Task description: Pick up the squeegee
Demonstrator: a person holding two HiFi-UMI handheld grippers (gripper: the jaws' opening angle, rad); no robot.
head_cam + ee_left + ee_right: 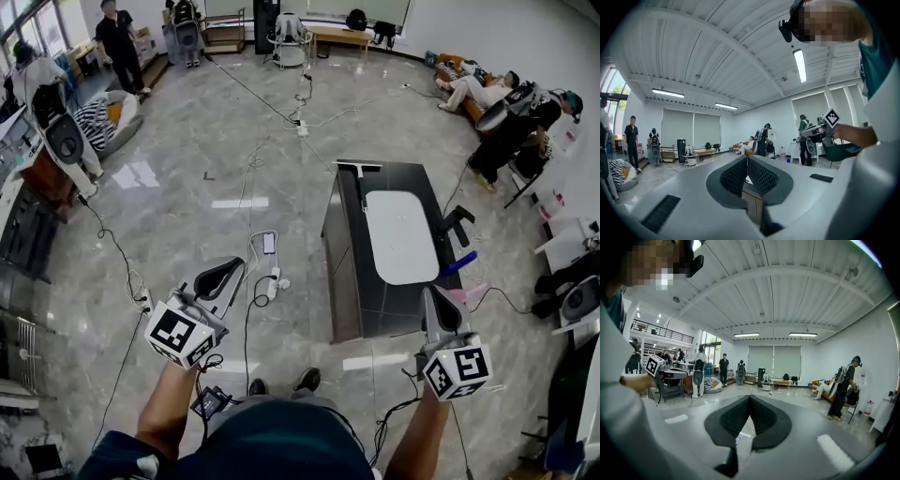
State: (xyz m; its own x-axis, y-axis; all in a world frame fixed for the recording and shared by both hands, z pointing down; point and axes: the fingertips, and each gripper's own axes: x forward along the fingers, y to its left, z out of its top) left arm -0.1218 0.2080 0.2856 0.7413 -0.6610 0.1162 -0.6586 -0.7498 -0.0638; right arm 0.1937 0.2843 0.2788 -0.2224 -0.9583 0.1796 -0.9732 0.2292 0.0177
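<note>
Squeegee [360, 172] is lying at the far end of the dark table [343, 272], well apart from the left gripper [228, 272] and right gripper [433, 305], both hovering closed and empty, so the approach is seemingly just starting, calling next for reaching over and opening the jaws.

Glossy grey marble floor [187, 169], dark table [352, 272], white ribbed ceiling [787, 282].

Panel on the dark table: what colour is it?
Plain white. The rounded panel lies on the black table; the head view shows it best.
</note>
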